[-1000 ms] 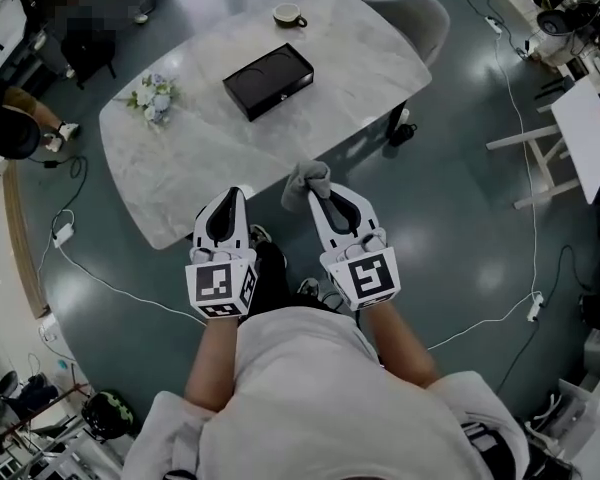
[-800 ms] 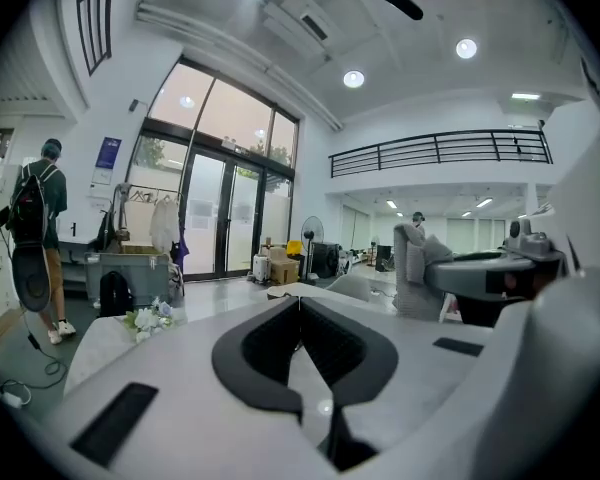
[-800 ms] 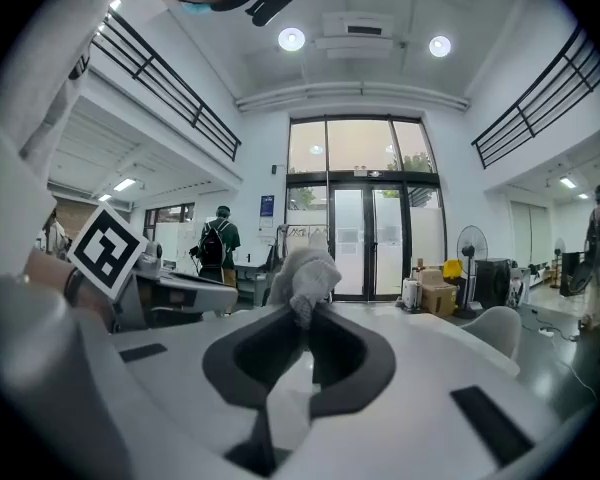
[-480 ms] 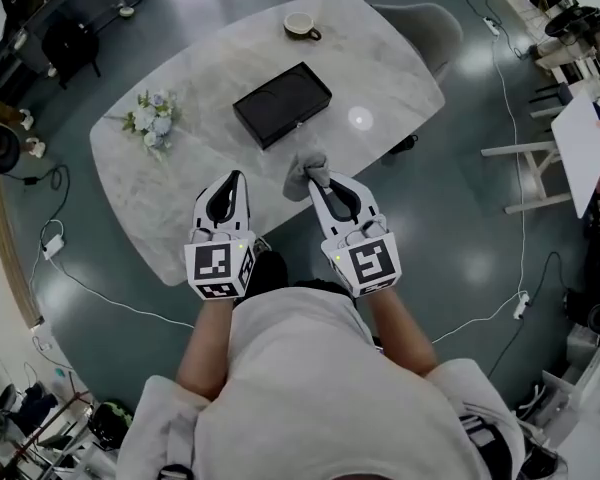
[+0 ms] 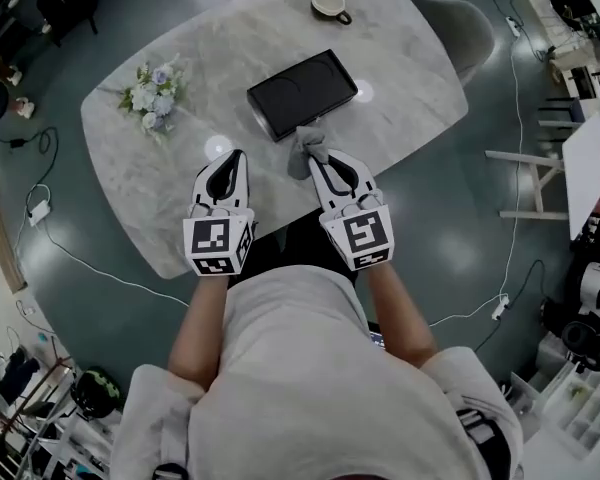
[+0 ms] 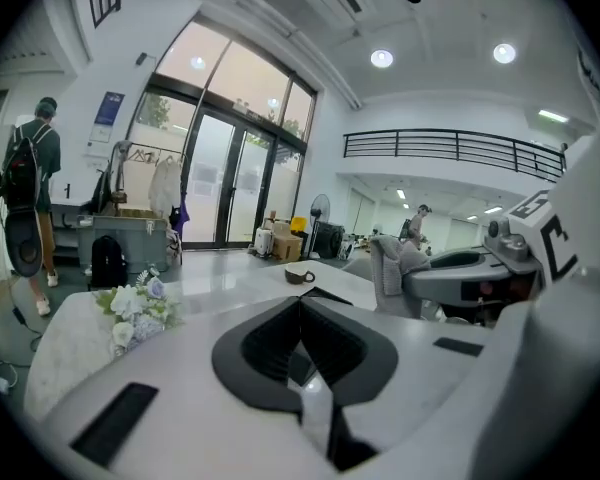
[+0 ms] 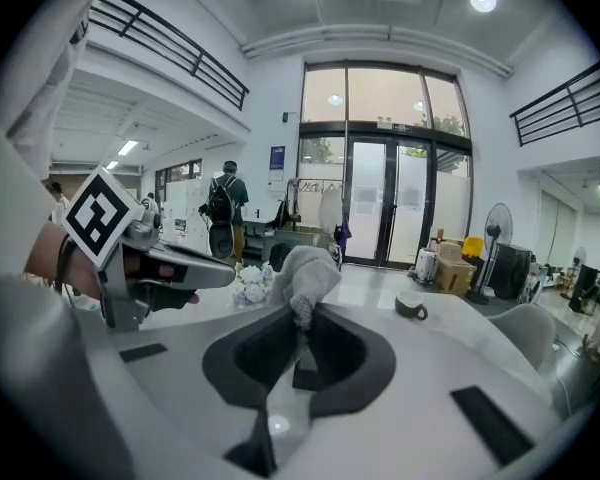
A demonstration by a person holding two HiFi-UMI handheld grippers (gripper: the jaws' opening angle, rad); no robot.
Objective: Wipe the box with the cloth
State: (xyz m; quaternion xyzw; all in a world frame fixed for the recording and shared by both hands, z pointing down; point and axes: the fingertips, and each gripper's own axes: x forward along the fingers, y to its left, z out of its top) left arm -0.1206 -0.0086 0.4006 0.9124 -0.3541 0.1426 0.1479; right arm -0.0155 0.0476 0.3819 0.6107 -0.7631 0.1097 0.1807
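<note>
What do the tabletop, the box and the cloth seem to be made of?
Tabletop: probably polished marble or a marble-look slab; pale, grey-veined, with glossy lamp reflections.
Box: matte black, perhaps cardboard or plastic; the look leaves it open.
Cloth: soft grey fabric, crumpled into folds.

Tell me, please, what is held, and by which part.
The right hand-held gripper pinches the cloth by a bunched end; the left hand-held gripper holds nothing.
</note>
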